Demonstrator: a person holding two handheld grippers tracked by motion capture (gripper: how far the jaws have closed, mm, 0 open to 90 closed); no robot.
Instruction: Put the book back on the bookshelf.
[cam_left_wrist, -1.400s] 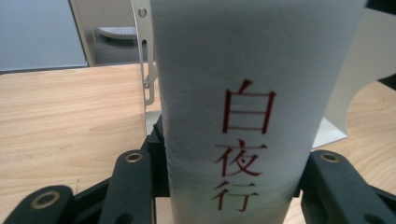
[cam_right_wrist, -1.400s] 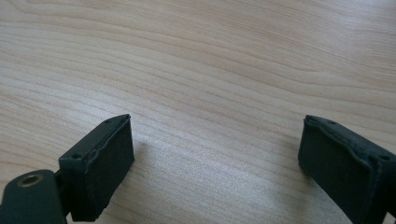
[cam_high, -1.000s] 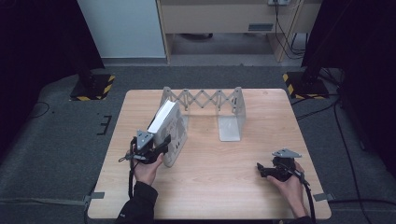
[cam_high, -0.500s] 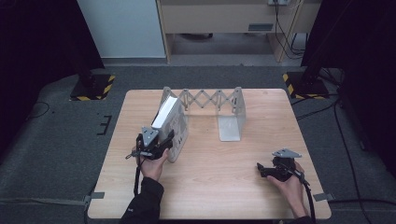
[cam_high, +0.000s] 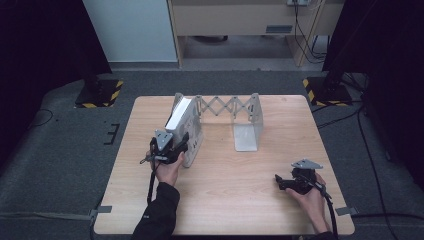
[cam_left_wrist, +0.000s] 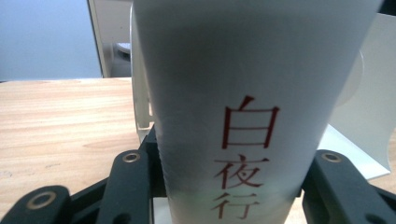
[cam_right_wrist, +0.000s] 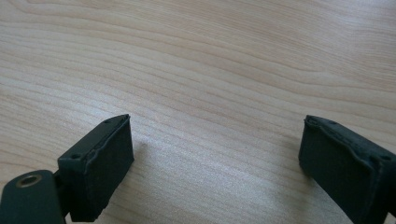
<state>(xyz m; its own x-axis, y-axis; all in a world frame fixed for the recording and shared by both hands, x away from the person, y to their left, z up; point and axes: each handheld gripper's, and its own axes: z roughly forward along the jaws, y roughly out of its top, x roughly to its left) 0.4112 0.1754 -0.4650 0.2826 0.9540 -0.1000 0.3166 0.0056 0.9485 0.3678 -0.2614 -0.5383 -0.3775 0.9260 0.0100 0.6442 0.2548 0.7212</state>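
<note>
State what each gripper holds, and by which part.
Left gripper clamps the white book across its spine end, low down. Right gripper holds nothing; its fingers stand apart.

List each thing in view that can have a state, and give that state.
Book: closed, spine facing the left gripper's camera, held on edge against the rack's left end plate.
Left gripper: shut on the book.
Right gripper: open, nothing between the jaws, low over the table.
Rack: stretched open, standing on the table.
</note>
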